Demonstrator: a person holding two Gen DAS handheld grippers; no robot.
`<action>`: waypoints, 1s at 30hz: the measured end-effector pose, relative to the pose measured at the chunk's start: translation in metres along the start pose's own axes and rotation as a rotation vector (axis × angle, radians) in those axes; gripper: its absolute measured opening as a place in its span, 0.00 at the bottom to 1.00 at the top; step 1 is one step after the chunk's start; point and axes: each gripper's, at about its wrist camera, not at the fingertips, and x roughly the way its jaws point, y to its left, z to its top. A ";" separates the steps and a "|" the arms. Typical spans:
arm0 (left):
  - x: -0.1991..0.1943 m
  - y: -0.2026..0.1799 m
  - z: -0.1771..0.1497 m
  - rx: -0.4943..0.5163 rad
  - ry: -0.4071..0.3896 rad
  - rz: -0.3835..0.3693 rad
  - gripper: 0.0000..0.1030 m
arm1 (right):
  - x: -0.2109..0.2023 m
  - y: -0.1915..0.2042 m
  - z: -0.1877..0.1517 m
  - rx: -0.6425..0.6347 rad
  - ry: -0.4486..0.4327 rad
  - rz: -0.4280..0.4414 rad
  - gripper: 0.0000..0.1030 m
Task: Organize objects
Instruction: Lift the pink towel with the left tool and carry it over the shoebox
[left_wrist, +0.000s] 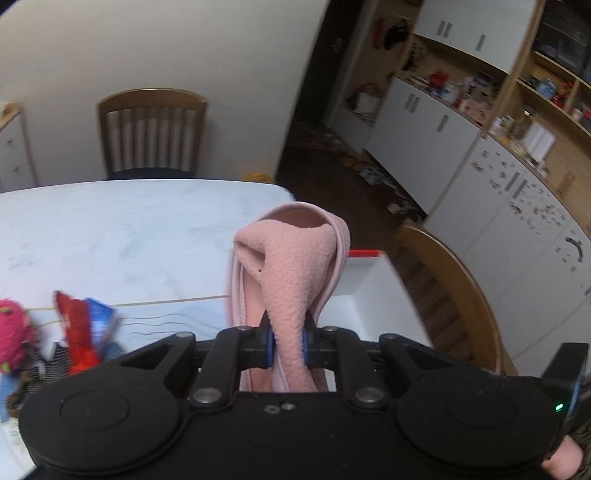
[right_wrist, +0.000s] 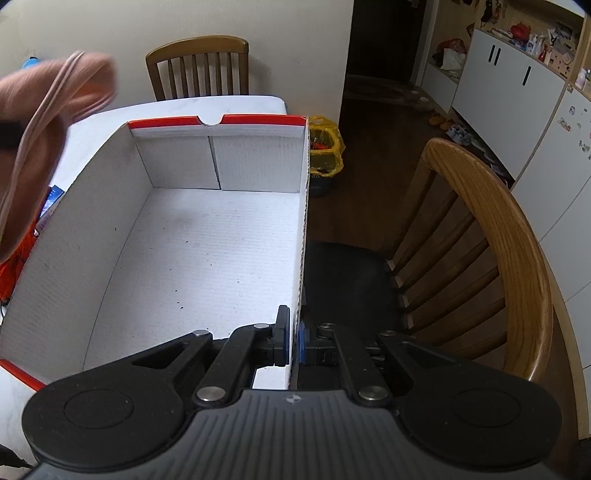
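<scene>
My left gripper (left_wrist: 288, 341) is shut on a pink fleece slipper (left_wrist: 291, 258), which stands up from the pads above the white table (left_wrist: 110, 229). The same slipper (right_wrist: 48, 122) shows blurred at the upper left of the right wrist view, beside the box. A white cardboard box with a red rim (right_wrist: 207, 236) lies open with nothing inside. My right gripper (right_wrist: 293, 341) is shut on the box's right wall (right_wrist: 301, 258), one pad inside and one outside. The box's corner (left_wrist: 369, 280) appears right of the slipper in the left wrist view.
A pile of items lies at the table's left: a pink plush toy (left_wrist: 14, 332), a red and blue packet (left_wrist: 88, 325), striped fabric (left_wrist: 44, 365). Wooden chairs stand at the far side (left_wrist: 151, 133) and right of the box (right_wrist: 480, 240). A yellow bag (right_wrist: 327, 147) sits on the floor.
</scene>
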 end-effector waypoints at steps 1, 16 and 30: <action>0.005 -0.008 0.000 0.013 0.008 -0.005 0.11 | 0.000 0.001 0.000 -0.005 -0.001 -0.002 0.04; 0.108 -0.057 -0.013 0.050 0.176 0.036 0.10 | 0.000 -0.002 -0.001 -0.044 -0.004 0.024 0.04; 0.171 -0.076 -0.033 0.059 0.315 0.049 0.11 | 0.003 -0.006 0.001 -0.039 0.005 0.064 0.05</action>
